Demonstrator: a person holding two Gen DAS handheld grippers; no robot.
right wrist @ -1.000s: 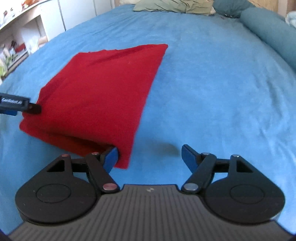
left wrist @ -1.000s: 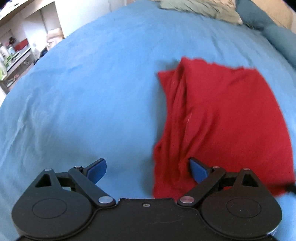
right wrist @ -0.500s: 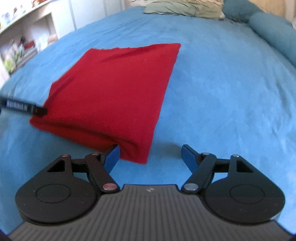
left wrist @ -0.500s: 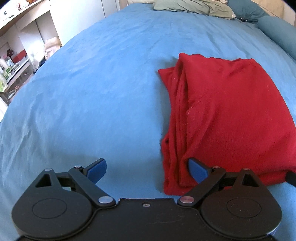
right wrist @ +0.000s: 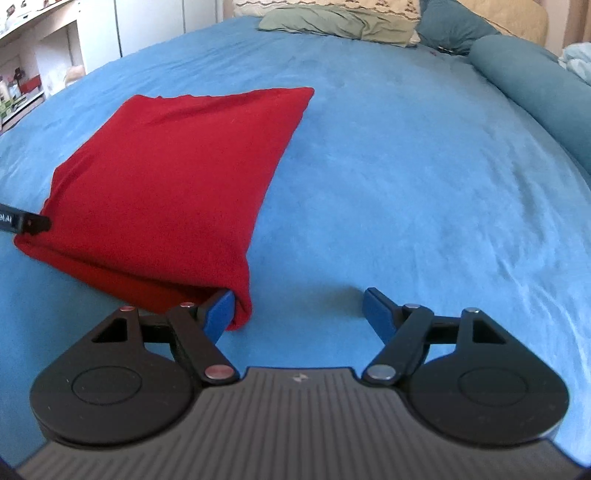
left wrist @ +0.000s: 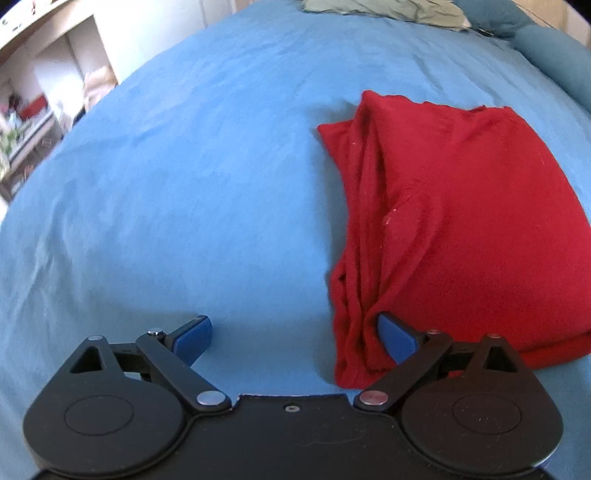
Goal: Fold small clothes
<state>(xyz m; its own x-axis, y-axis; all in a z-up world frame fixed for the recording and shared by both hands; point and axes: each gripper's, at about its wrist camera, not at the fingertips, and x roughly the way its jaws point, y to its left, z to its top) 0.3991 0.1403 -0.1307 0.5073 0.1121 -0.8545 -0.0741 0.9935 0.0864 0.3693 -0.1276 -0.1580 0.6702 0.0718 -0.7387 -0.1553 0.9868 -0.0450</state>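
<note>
While the folded red knit (left wrist: 454,229) lies rumpled on blue suede-like bedding (left wrist: 177,192) (both tongs gape wide, gripping nothing)

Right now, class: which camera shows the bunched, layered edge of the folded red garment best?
The left wrist view: the red garment turns its rumpled, stacked layers toward that camera. The right wrist view shows only its smooth top and a rounded fold.

Plain red garment (left wrist: 461,206), blue bedspread (left wrist: 184,184), seemingly olive pillow (right wrist: 332,22)
</note>
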